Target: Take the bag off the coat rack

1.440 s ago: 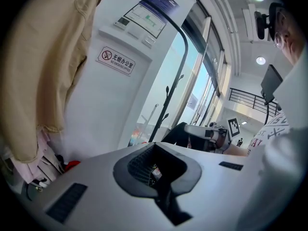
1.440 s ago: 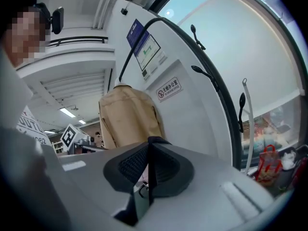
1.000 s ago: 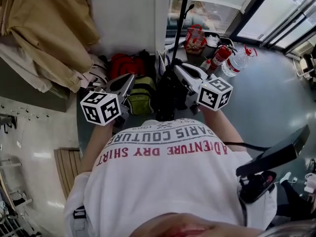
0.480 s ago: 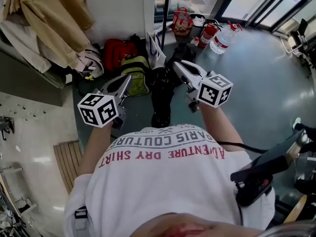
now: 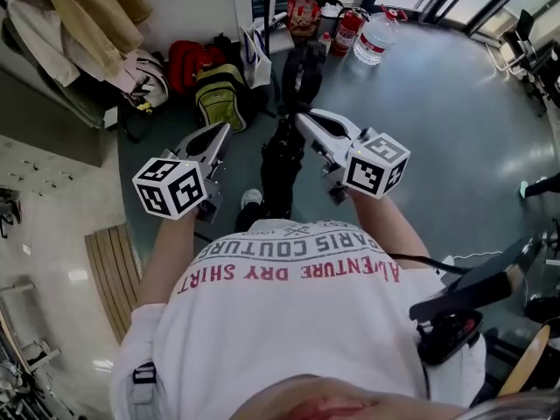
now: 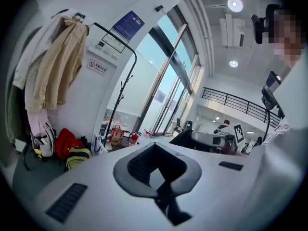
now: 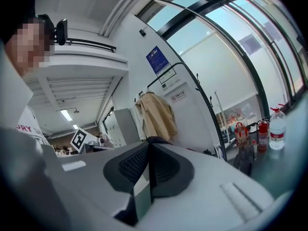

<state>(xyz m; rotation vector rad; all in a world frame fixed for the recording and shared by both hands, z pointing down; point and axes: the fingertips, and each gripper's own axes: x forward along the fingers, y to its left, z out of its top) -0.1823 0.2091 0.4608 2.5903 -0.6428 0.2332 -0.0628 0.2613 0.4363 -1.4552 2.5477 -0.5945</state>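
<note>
R gripper [image 5: 300, 119] is clamping a thin dark strap. In the right gripper view the jaws are sitting together w/ only that strap showing over the tips. In the head view the black bag [image 5: 278, 169] is hanging below the R tips, between the two grippers and just ahead of the person's white T-shirt [image 5: 297, 322]. Bag is off the coat rack [image 6: 113, 119] and well apart from it. Rack is standing by the white wall, next to the glazing.

L gripper [image 5: 222, 130] is closed too: tips are meeting in the left gripper view, nothing btwn them. It's tilting slightly down and sitting beside the bag. Can't tell if it's touching, but it looks clear. Both marker cubes are facing up at the head cam.

Floor stuff near the rack:
- red backpack [image 5: 186, 59] w/ green-yellow backpack [image 5: 219, 96] just beside it
- dark item [image 5: 302, 70] near the rack base, can't tell what it is
- red carrier bag [image 5: 303, 11], fire extinguisher [image 5: 346, 31] and water bottle [image 5: 371, 44] grouped by the window

Beige coats [image 5: 92, 11] are hanging on the wall left of the rack. White shoe [image 5: 252, 199] is showing just beside the bag's lower end.
</note>
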